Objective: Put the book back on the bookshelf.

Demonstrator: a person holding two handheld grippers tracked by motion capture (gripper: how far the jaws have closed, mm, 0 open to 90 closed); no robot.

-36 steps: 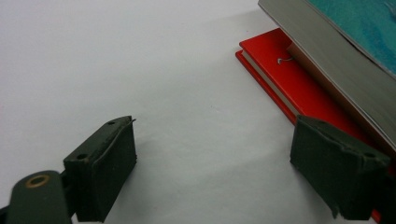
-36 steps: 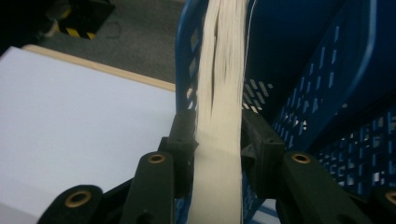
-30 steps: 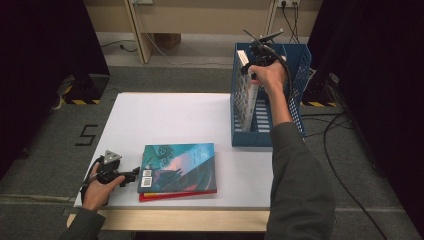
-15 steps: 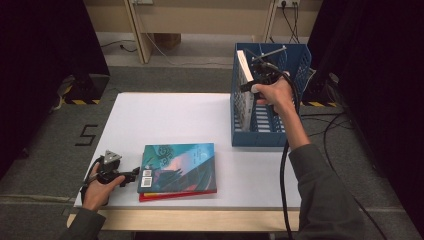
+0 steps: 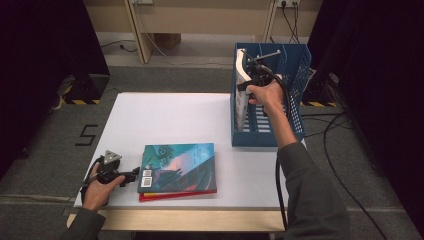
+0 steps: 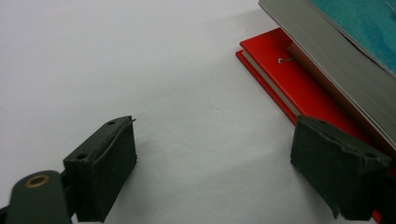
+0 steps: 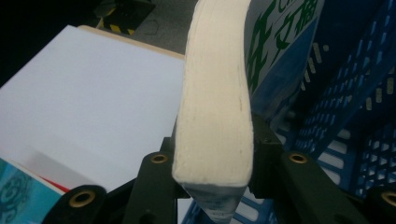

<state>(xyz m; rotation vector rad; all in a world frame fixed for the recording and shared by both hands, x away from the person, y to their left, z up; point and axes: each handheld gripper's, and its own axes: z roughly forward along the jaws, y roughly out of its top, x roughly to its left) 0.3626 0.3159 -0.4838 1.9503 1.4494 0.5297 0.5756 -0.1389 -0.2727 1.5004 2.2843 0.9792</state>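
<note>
Two books lie stacked at the lower middle of the high view, a teal-covered book (image 5: pixel 179 167) on top of a red book (image 5: pixel 175 195), both flat on the white counter (image 5: pixel 170 120) near its front edge. A third, thick paperback book (image 5: pixel 241 90) stands upright in the blue plastic crate (image 5: pixel 295 100) at the upper right, pressed against the crate's left wall so that it takes little room and leaves space beside it for more.

The right hand-held gripper (image 7: pixel 212 186) is clamped on that paperback's page edge; in the right gripper view the cream block of pages bows slightly to one side above the jaws, which suggests the book is being steadied or eased down into place rather than standing freely. The grip sits on the book's upper part, in the high view, so the hand stays above the crate's rim.

The left hand-held gripper (image 6: pixel 215 163) rests low on the counter at the lower left of the high view, its jaws spread wide apart and empty. One jaw sits just beside the red book's corner, probably poised to take the stack's edge next while the right hand finishes at the crate.
</note>
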